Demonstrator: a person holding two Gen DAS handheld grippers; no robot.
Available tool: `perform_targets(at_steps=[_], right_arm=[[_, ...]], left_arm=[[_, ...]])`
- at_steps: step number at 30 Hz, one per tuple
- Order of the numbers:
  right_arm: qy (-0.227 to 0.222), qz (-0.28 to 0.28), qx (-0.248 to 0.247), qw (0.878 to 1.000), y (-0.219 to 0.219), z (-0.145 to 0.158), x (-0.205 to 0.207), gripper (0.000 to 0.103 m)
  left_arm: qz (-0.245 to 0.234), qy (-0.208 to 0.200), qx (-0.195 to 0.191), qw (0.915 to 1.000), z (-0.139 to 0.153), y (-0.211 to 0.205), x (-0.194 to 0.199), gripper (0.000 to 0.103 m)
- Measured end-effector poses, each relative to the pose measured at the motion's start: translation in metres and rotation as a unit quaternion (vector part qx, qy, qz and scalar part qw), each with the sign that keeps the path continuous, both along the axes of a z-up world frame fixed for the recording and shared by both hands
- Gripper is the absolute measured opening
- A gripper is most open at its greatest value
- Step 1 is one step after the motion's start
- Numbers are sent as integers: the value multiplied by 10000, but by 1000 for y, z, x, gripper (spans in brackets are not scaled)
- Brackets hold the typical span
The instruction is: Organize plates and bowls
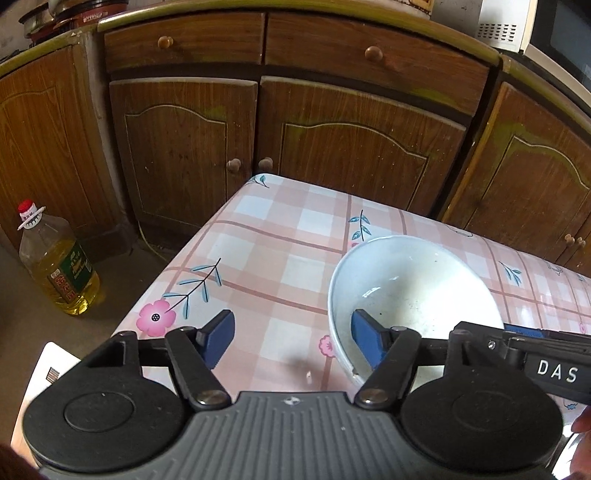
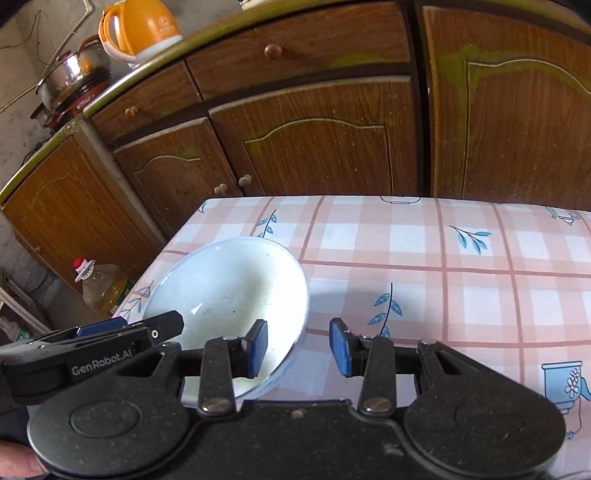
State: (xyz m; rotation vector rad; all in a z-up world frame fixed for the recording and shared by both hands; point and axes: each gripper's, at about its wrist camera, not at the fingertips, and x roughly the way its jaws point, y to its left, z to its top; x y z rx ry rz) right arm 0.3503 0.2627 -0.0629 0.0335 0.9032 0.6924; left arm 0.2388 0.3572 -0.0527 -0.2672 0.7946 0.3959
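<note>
Left wrist view: one white bowl (image 1: 413, 291) on checked floral tablecloth (image 1: 266, 236), near table corner. Left gripper (image 1: 291, 338) jaws apart, straddling bowl's near-left rim, one blue pad inside, one outside, not pressing. "DAS" legible on right gripper (image 2: 298, 347) body. One oil bottle (image 1: 55, 266), red cap, green label, on floor. Right wrist view: right gripper narrower, rim between pads; contact cannot be told. "GenRobot.AI" printed on neighbouring gripper. One orange kettle (image 2: 142, 27) on counter above brown cabinets (image 2: 314, 136).
</note>
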Motion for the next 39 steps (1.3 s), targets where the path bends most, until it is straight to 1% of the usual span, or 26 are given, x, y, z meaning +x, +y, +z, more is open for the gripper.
perform_targets(at_steps=[2,3,5,7,8,9,10,11,12,13,15,17,23,27,32,39], right_arm=[[42,11,-50,10000,5,-6,4,47],[83,22,-46,10000,7,-9,6,47],[205,55,-26,9998,11,-15,10,47],[279,81,-16,9996,14,-21,13,48],[305,74,69,9995,14,-23,15,48],[351,65,151,9992,14,-25,17,48],[373,80,205,9991,14,-26,17,44],[395,113,284,9988,14,-26,17,35],[423,157,367,9983,14,-26,16,34],[375,166,332,9986,15,-25,14,34],[372,140,326,9987,15,-25,11,33],[433,77,383,9983,10,-25,8,33],[234,184,296,9991,1,-13,-13,32],[139,267,376,9988,-12,4,-32,32],[147,282,574,9978,-32,28,-58,32],[-45,403,658,9970,-58,66,-108,32]], left_arm=[[4,3,9,10000,-3,1,4,64],[-19,12,-19,10000,-5,1,7,59],[-81,33,-53,9999,-10,1,11,60],[-165,-27,-55,9998,-14,0,14,60],[-183,-67,-63,9998,-15,0,15,60],[-196,-112,-81,9997,-15,0,16,57],[-237,-189,-152,9994,-16,0,17,48],[-322,-272,-266,9988,-17,0,17,41],[-401,-332,-391,9979,-17,0,17,29],[-449,-363,-416,9975,-17,-3,18,25],[-439,-366,-326,9978,-17,-8,18,24],[-433,-358,-377,9977,-17,-10,14,23],[-353,-417,-368,9978,-9,-19,-10,22],[-355,-491,-237,9979,9,-29,-28,22],[-303,-562,59,9979,37,-50,-58,22],[-197,-688,249,9971,72,-75,-107,23]])
